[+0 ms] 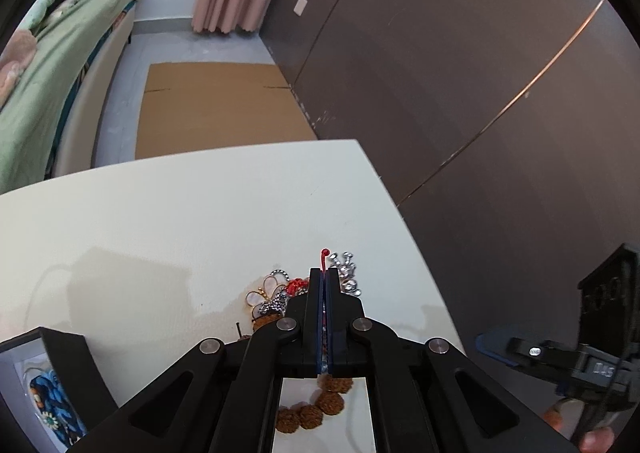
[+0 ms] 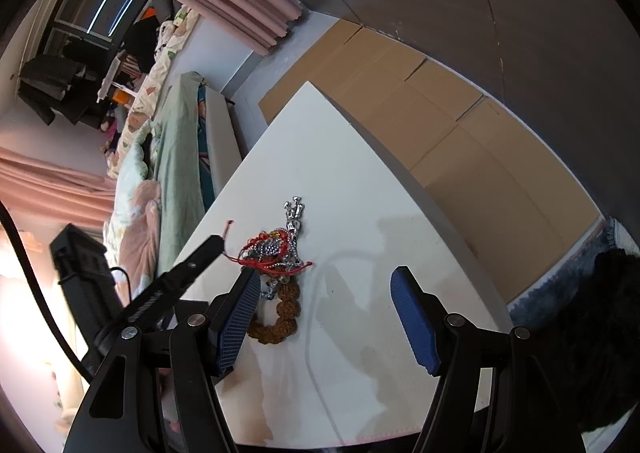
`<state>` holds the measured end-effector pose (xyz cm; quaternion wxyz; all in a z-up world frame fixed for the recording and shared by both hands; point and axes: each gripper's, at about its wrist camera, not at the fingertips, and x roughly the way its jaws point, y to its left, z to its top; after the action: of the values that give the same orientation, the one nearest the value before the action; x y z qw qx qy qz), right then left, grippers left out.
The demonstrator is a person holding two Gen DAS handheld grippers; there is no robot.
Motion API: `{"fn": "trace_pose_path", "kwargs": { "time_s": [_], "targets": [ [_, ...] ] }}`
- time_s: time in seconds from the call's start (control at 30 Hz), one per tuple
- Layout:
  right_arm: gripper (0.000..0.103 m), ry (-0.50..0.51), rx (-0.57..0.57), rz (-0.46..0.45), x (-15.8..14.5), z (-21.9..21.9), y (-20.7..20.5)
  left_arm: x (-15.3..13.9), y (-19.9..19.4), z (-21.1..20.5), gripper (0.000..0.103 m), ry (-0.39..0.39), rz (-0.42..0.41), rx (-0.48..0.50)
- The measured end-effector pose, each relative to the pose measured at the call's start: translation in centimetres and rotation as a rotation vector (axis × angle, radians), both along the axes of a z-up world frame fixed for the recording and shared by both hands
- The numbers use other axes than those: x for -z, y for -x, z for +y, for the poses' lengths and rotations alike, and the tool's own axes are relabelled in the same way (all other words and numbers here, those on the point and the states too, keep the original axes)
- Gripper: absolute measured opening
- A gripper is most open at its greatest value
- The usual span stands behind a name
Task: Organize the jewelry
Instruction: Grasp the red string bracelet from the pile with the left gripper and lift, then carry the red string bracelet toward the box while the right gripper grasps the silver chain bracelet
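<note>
A tangled pile of jewelry [image 2: 276,253] lies on the white table [image 2: 340,157]: a red cord bracelet [image 2: 262,263], a silver chain [image 2: 294,213] and a brown bead bracelet [image 2: 282,317]. My left gripper [image 1: 324,273] is shut on the red cord [image 1: 323,257], whose end sticks up between the tips, just above the pile [image 1: 276,295]. The brown beads [image 1: 316,409] show under it. My right gripper [image 2: 324,293] is open over the table, its left finger [image 2: 240,313] beside the pile. The left gripper also shows in the right wrist view [image 2: 218,243].
An open black box [image 1: 48,385] holding a blue patterned item stands at the table's left front. Flat cardboard [image 1: 216,109] lies on the floor beyond the table. A dark wall [image 1: 460,73] runs along the table's right side. A bed [image 1: 48,85] stands at far left.
</note>
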<state>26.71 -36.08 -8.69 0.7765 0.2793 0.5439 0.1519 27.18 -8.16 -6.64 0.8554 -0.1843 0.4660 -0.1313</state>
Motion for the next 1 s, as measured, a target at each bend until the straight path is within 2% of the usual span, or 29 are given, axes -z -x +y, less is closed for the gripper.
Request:
{"fn": "trace_pose_path", "kwargs": {
  "time_s": [0.27, 0.43, 0.83, 0.93, 1.0],
  "targets": [
    [0.068, 0.006, -0.013, -0.015, 0.2, 1.0, 0.0, -3.8, 1.9, 1.9, 0.000, 0.062, -0.090, -0.033],
    [0.068, 0.023, -0.054, -0.023, 0.2, 3.0, 0.1, -5.8, 3.1, 3.4, 0.000, 0.086, -0.142, -0.060],
    [0.068, 0.008, -0.176, -0.035, 1.1, 9.2, -0.1, -7.2, 3.9, 6.0, 0.000, 0.134, -0.175, -0.099],
    [0.066, 0.011, -0.199, -0.045, 1.4, 10.4, -0.4, -7.4, 4.4, 7.1, 0.000, 0.148, -0.180, -0.117],
    [0.060, 0.010, -0.212, -0.048, 1.8, 11.2, -0.6, -7.5, 4.7, 7.8, 0.000, 0.155, -0.182, -0.131]
  ]
}}
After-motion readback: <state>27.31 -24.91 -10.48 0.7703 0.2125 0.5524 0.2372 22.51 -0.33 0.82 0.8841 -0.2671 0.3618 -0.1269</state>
